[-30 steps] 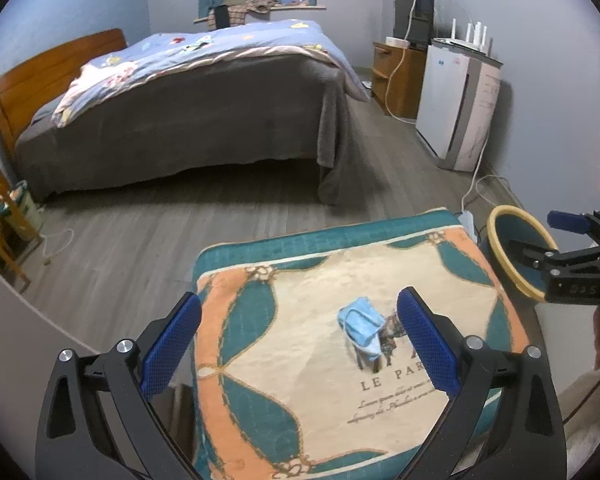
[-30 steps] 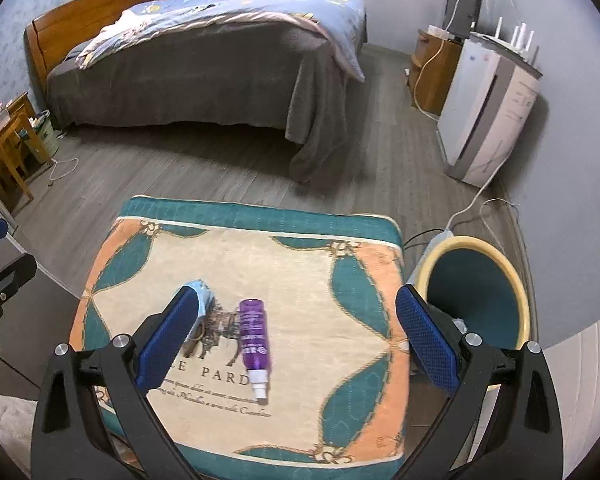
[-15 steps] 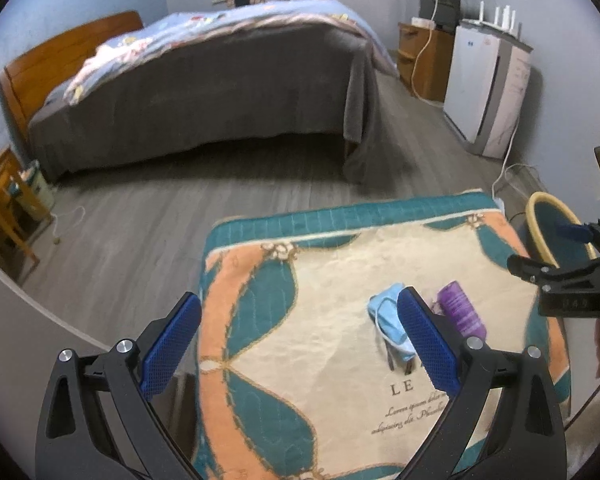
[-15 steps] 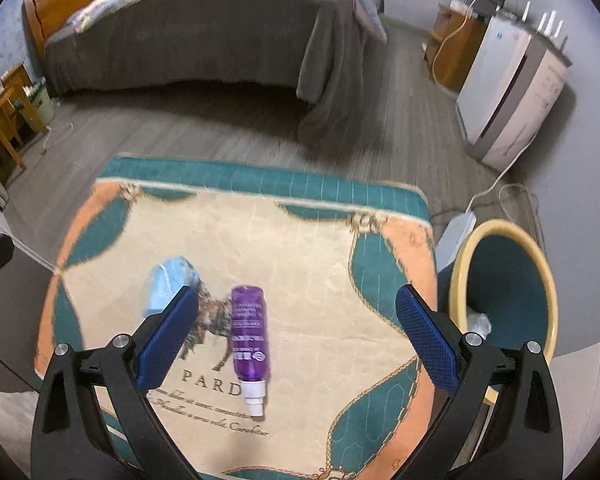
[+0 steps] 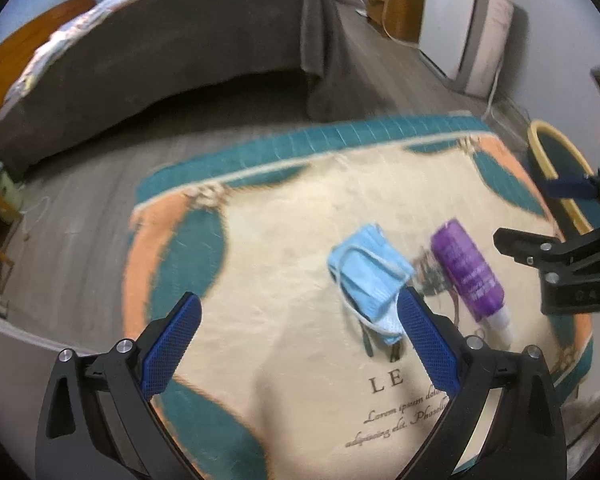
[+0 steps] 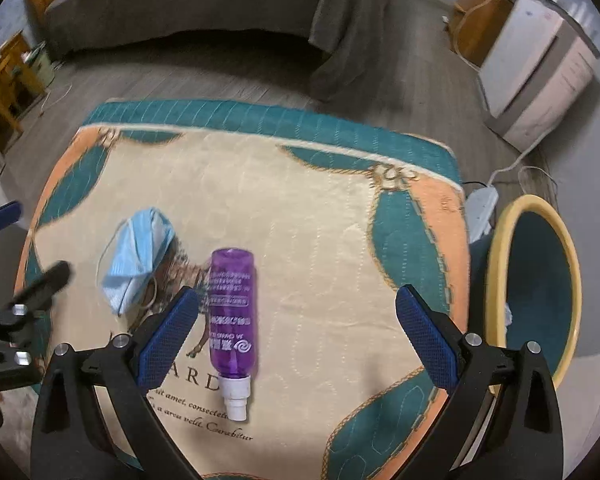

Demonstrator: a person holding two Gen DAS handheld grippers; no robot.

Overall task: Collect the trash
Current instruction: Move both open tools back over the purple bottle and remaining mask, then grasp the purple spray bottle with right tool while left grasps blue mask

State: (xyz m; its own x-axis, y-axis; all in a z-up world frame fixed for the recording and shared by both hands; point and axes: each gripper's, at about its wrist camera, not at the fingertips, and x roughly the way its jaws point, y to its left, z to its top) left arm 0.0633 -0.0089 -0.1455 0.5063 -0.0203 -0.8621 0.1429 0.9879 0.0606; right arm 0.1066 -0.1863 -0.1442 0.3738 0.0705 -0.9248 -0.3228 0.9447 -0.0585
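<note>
Both the left gripper (image 5: 298, 326) and right gripper (image 6: 298, 320) are held above the tabletop (image 6: 320, 220), jaws wide and empty; a blue face mask (image 6: 138, 258) lies left of a purple spray bottle (image 6: 232, 312).

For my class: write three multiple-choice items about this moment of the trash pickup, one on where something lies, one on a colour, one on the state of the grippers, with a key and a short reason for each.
1. Where does the face mask lie relative to the spray bottle in the right wrist view?
A. To its left on the quilted mat
B. Inside the bin
C. On top of it

2. What colour is the spray bottle's body?
A. Green
B. Purple
C. Red

3. What state are the left gripper and right gripper in?
A. Both shut on trash
B. One holds the mask
C. Both open, holding nothing

Key: 1 A, the mask sits beside the bottle on the mat, while the yellow-rimmed bin stands off the mat's right edge. 2 B, purple body with a white nozzle. 3 C, each pair of blue pads stands wide apart with nothing between.
</note>
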